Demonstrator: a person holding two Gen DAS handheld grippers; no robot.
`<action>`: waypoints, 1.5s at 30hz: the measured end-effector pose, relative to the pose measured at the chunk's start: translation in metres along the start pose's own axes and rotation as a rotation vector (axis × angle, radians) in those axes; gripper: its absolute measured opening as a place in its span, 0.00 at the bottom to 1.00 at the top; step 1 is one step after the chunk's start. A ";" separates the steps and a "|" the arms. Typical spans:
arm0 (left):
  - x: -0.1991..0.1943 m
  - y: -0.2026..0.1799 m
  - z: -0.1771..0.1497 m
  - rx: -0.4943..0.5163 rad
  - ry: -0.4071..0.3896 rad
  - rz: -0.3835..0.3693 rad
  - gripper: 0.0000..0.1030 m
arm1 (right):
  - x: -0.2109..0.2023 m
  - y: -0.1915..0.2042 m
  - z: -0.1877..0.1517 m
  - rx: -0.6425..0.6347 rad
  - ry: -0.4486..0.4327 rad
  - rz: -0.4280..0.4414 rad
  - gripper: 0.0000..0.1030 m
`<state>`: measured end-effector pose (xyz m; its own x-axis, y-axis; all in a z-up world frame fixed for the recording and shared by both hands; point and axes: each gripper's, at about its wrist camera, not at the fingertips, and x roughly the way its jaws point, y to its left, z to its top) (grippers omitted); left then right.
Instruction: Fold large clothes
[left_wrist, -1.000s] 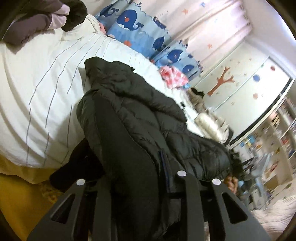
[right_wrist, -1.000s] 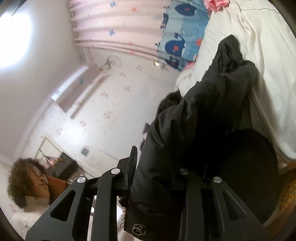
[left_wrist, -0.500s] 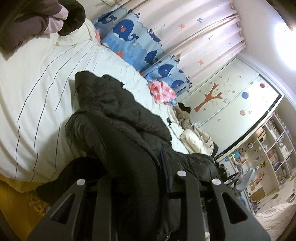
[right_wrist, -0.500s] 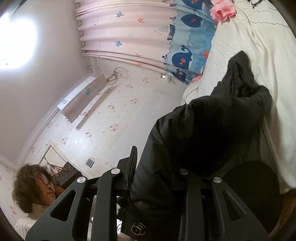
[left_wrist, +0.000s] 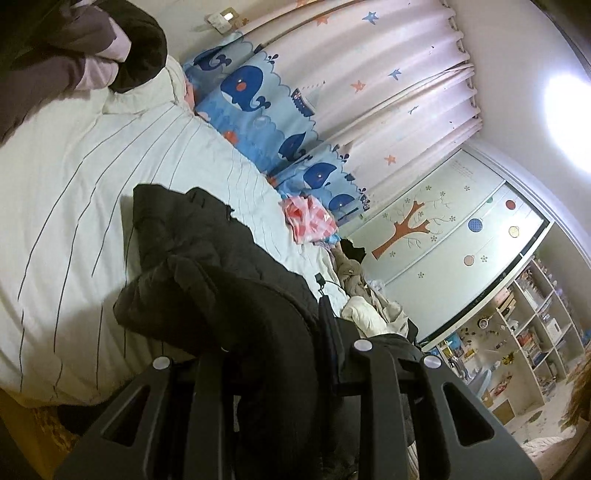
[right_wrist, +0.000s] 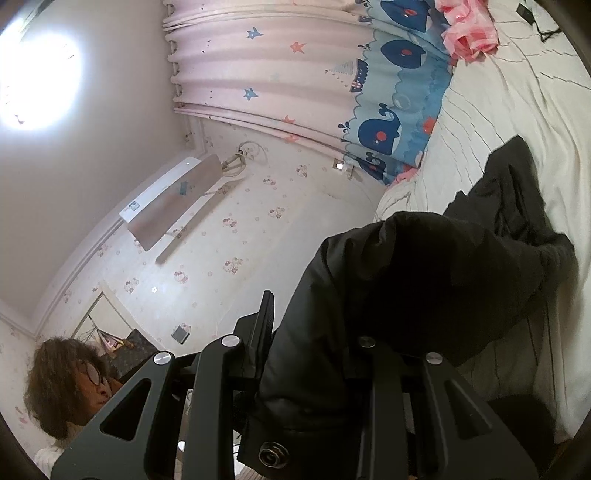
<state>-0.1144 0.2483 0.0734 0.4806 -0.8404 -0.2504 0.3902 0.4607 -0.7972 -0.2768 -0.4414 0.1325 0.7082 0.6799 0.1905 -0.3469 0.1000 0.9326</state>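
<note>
**Kid:** What is the biggest thing you have in front of you?

**Helper:** The bed (left_wrist: 74, 206). Its cover is white with thin dark lines. Behind it hangs a pink curtain (left_wrist: 388, 85) with stars, and the bottom part is blue with whales on it.

**Kid:** And where is your big coat?

**Helper:** Your black puffy jacket (left_wrist: 207, 273) is half on the bed and half in the air. One end lies on the striped cover. The rest comes up toward you and hangs from both of your claws. In the right wrist view the jacket (right_wrist: 436, 280) bunches up in a big dark lump right in front of the camera.

**Kid:** Are your claws holding it?

**Helper:** Yes, both. Your left gripper (left_wrist: 288, 373) is clenched on a fold of the jacket, with black cloth filling the space between its fingers. Your right gripper (right_wrist: 310, 354) is clenched on the jacket too (a round metal snap shows on the edge just below it).

**Kid:** What else is there?

**Helper:** A pile of dark and light purple clothes (left_wrist: 74, 55) sits at the far corner of the bed. A pink checked cloth (left_wrist: 310, 218) lies by the curtain. Your face shows in the right wrist view, low on the left.
</note>
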 end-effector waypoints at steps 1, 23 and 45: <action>0.001 0.000 0.003 0.001 -0.002 0.000 0.24 | 0.002 0.001 0.003 -0.005 0.000 0.001 0.24; 0.040 0.012 0.067 -0.054 -0.101 -0.013 0.24 | 0.056 -0.010 0.067 -0.007 -0.069 -0.031 0.24; 0.131 0.067 0.154 -0.147 -0.199 0.127 0.24 | 0.170 -0.088 0.191 0.030 -0.110 -0.262 0.24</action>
<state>0.0958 0.2133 0.0722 0.6689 -0.6994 -0.2517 0.2062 0.4999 -0.8412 -0.0087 -0.4731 0.1418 0.8343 0.5506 -0.0277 -0.1260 0.2393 0.9627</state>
